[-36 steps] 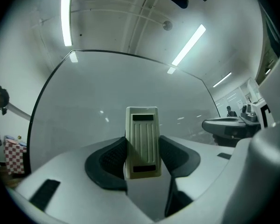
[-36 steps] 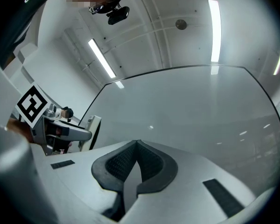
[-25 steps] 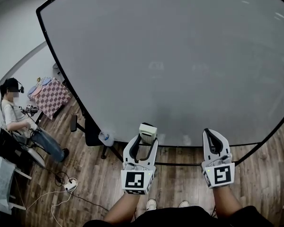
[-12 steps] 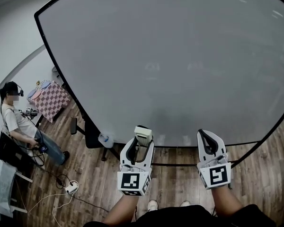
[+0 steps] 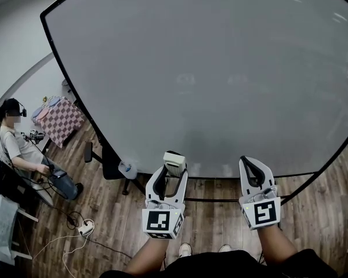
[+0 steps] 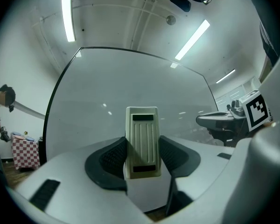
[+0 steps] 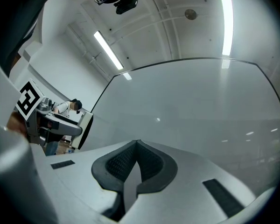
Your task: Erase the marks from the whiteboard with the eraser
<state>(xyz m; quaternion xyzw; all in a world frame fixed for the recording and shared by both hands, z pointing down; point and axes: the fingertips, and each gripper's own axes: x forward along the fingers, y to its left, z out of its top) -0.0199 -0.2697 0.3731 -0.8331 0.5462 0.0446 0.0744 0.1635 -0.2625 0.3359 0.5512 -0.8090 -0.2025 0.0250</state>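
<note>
- whiteboard [image 5: 209, 68]: fills everything ahead of and above both claws. No clear marks on it in any view. The faint pale patches above the claws could be reflections; can't tell.
- wood floor [image 5: 313, 213]: below both claws. A seated person [image 5: 17, 146] is well off to the left claw's left, not involved.
- left gripper [image 5: 171, 178]: clamped on the eraser, pads on its two long sides. It's low, near the board's bottom edge.
- right gripper [image 7: 137, 148]: jaws pressed together with nothing between them. Idle, level with the left claw and well apart from it on its right.
- eraser [image 6: 142, 141]: upright between the left jaws, top end sticking out past the tips. The ribbed back faces the claw's camera, so the wiping face likely points at the board. Not touching the board.
- Step, my read: eraser in hand and off the surface, so either pre-wipe or board already clean.
- Next, if any marks are left: lift the left claw, set the eraser's far face flat on the board and sweep with steady pressure. Keep the grip firm so it doesn't twist.
</note>
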